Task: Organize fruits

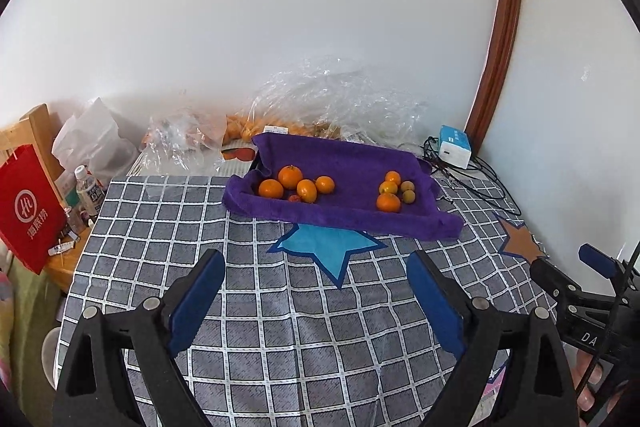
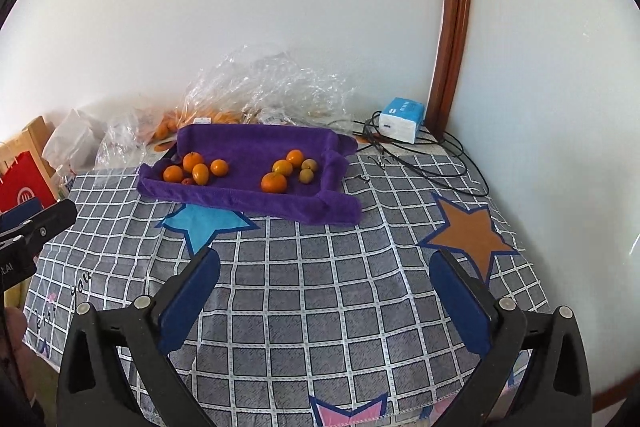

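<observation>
two open tools (image 1: 316,259) (image 2: 325,259), fruits (image 1: 296,185) on purple towel (image 1: 352,215) well ahead

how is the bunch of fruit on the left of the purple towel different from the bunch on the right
The left bunch is four orange fruits plus one small reddish fruit; the right bunch is three orange fruits plus two small yellow-green ones. The left bunch sits near the towel's left edge, while the right bunch sits by the raised right fold. Both rest on the purple towel, clear of both open tongs.
</observation>
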`<action>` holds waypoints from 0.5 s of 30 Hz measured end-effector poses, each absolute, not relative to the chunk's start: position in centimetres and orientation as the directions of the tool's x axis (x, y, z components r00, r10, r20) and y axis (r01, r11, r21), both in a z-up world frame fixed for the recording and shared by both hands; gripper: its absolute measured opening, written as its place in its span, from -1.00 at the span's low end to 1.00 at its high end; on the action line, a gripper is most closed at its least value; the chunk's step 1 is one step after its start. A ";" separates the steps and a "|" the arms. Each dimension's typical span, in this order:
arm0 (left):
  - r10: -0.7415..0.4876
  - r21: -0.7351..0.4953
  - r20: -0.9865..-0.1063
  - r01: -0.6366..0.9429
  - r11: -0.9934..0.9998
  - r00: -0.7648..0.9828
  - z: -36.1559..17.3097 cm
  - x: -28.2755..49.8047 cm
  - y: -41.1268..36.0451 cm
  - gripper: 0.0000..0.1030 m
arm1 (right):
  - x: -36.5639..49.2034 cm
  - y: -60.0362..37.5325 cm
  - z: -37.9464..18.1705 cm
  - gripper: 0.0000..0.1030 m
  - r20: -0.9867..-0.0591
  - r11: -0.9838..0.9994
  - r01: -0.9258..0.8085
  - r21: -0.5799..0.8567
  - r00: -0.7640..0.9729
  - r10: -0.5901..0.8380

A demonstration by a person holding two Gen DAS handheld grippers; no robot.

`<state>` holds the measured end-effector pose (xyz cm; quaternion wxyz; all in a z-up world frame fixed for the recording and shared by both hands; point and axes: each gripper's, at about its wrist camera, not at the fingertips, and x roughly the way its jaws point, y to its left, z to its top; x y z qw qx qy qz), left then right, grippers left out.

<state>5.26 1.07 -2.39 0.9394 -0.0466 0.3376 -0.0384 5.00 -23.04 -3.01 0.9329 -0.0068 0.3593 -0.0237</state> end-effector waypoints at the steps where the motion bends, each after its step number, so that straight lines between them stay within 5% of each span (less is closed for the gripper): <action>1: -0.102 -0.111 -0.629 0.041 0.993 0.770 -2.4 5.1 1.1 0.79 | 4.9 -23.0 -3.0 0.99 -0.670 0.999 0.043 -0.030 0.741 -0.052; 15: -0.102 -0.119 -0.622 0.036 0.992 0.776 -2.3 4.3 1.5 0.79 | 4.3 -22.6 -2.9 0.99 -0.668 0.999 0.038 -0.020 0.743 -0.042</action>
